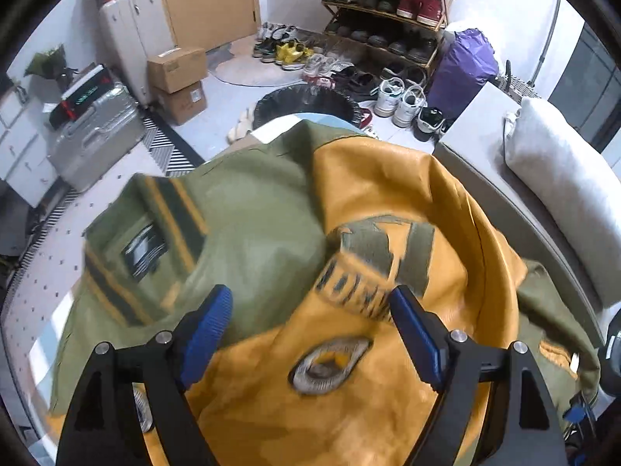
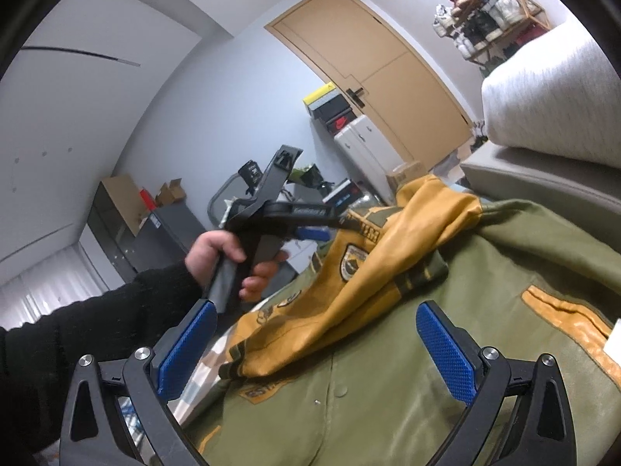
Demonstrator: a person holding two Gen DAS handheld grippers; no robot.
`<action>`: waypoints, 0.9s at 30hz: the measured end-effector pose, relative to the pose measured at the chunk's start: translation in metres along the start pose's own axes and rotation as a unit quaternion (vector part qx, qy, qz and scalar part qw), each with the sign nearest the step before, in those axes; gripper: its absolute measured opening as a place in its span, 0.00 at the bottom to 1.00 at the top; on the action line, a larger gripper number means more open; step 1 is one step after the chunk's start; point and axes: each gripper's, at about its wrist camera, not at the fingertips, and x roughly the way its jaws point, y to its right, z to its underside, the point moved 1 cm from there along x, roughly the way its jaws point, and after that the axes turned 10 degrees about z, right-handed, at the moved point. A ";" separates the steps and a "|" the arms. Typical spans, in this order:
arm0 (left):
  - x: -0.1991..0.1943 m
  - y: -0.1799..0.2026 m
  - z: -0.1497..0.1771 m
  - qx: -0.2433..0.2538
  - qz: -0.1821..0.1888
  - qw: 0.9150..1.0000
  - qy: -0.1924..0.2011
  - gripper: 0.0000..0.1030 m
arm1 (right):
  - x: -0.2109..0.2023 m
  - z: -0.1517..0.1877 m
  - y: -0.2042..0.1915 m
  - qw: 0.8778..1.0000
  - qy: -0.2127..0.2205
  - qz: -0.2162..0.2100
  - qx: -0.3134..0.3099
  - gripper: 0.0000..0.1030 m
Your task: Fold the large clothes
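An olive green jacket [image 1: 252,225] with mustard yellow leather sleeves [image 1: 388,194] lies spread on a surface, one yellow sleeve folded across its body. Its striped collar [image 1: 170,213] with a black label is at the left. My left gripper [image 1: 310,310] hovers over the sleeve's patches, open, with nothing pinched between its blue pads [image 1: 205,334]. In the right wrist view the jacket [image 2: 446,310] fills the lower right. My right gripper [image 2: 316,326] stands open above its green front. A hand [image 2: 217,260] in a black sleeve holds the left gripper [image 2: 314,229] over the yellow sleeve [image 2: 349,291].
A grey sofa [image 1: 504,194] with a white cushion [image 1: 562,194] borders the jacket on the right. Beyond it are a black bin [image 1: 302,101], a shoe rack [image 1: 388,11], a purple bag [image 1: 462,66], cardboard boxes [image 1: 176,70], suitcases [image 1: 132,35] and a wooden door [image 2: 380,73].
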 end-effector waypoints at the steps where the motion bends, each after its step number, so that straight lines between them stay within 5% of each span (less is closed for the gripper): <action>1: 0.005 0.000 -0.002 0.000 0.008 1.000 -0.009 0.78 | 0.000 0.000 0.001 1.000 0.001 -0.001 0.004 1.00; 3: 0.019 0.000 -0.006 0.003 0.017 0.999 -0.031 0.71 | 0.001 0.000 0.002 1.000 -0.002 -0.003 0.008 1.00; 4: 0.020 0.003 -0.003 0.003 0.034 0.998 -0.044 0.36 | 0.002 0.000 0.002 1.000 -0.005 -0.004 0.010 1.00; 5: 0.021 0.008 0.000 0.004 0.050 0.997 -0.061 0.12 | 0.004 0.000 0.003 1.000 -0.009 -0.002 0.012 1.00; 7: 0.018 0.013 0.008 0.021 0.035 0.996 -0.082 0.00 | 0.006 0.001 0.004 1.000 -0.014 -0.005 0.016 1.00; 11: 0.001 0.010 0.015 0.017 0.021 0.992 -0.124 0.00 | 0.009 0.002 0.005 0.999 -0.021 -0.011 0.026 1.00; 15: -0.001 -0.008 0.026 0.019 -0.044 0.981 -0.189 0.00 | 0.008 0.003 0.004 0.999 -0.019 -0.008 0.026 1.00; 18: 0.014 -0.025 0.043 -0.017 -0.041 0.974 -0.221 0.03 | 0.008 0.003 0.005 1.000 -0.017 -0.005 0.025 1.00; 21: 0.017 -0.033 0.051 -0.031 -0.065 0.979 -0.190 0.27 | 0.010 0.003 0.005 0.999 -0.022 -0.001 0.025 1.00; 23: 0.011 -0.039 0.056 -0.036 -0.103 0.978 -0.176 0.61 | 0.011 0.003 0.005 0.999 -0.026 -0.001 0.025 1.00; 27: -0.026 -0.047 0.080 -0.018 -0.172 0.972 -0.157 0.61 | 0.011 0.004 0.004 0.999 -0.025 0.002 0.021 1.00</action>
